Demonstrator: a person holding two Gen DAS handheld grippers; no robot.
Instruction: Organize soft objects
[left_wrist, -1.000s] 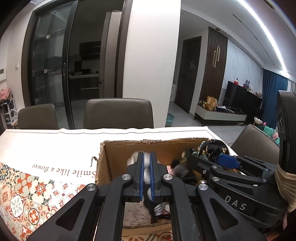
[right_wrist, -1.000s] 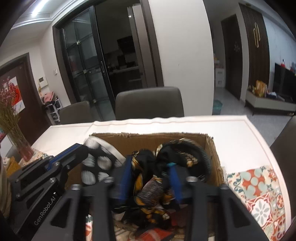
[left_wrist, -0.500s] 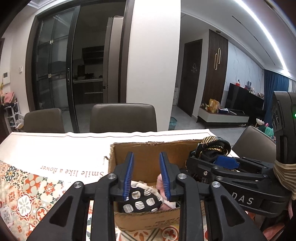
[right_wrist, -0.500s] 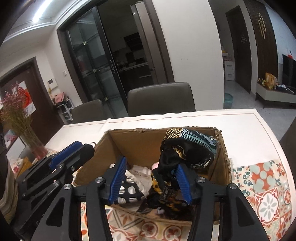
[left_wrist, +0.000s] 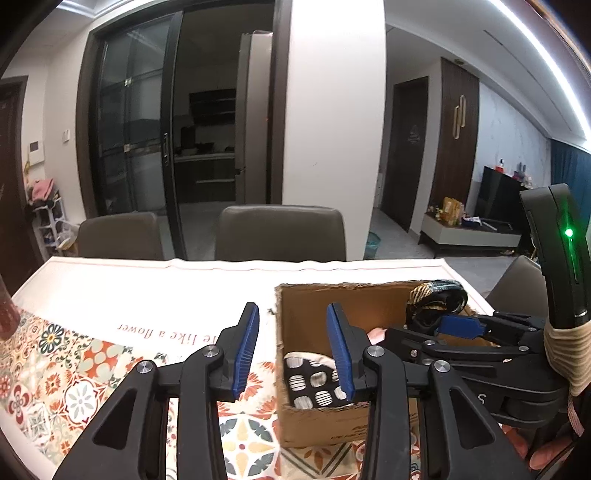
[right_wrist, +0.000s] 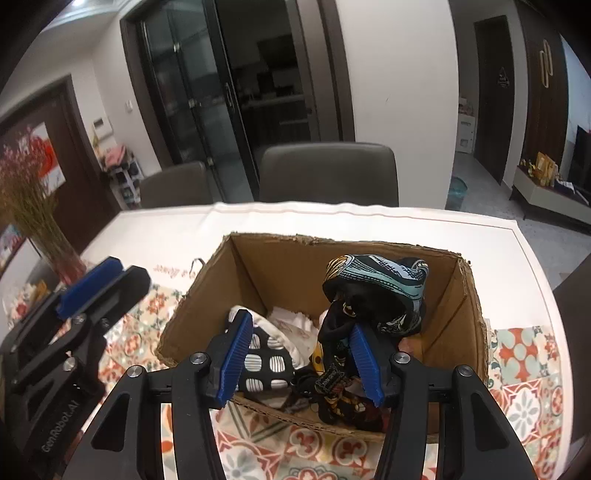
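A dining table (left_wrist: 122, 295) under a white cloth with a patterned tile-print runner (right_wrist: 524, 376) stands before two brown chairs (left_wrist: 280, 232) and dark glass sliding doors (left_wrist: 129, 144). On the runner sits an open cardboard box (right_wrist: 469, 306) holding soft items: a black cloth with white striped patches (right_wrist: 266, 363) at its near left, a pale cloth (right_wrist: 295, 325) behind it, and a dark scarf with teal and gold print (right_wrist: 376, 291) piled at the right. The left gripper (left_wrist: 291, 347) hangs over the box's left wall; its jaws have just been opening and stand apart, with nothing pressed between them. The right gripper (right_wrist: 301, 356) hovers over the box's near edge, released, its right pad just beside the scarf; I cannot tell whether it touches. A vase of dried flowers (right_wrist: 33, 221) stands far left.
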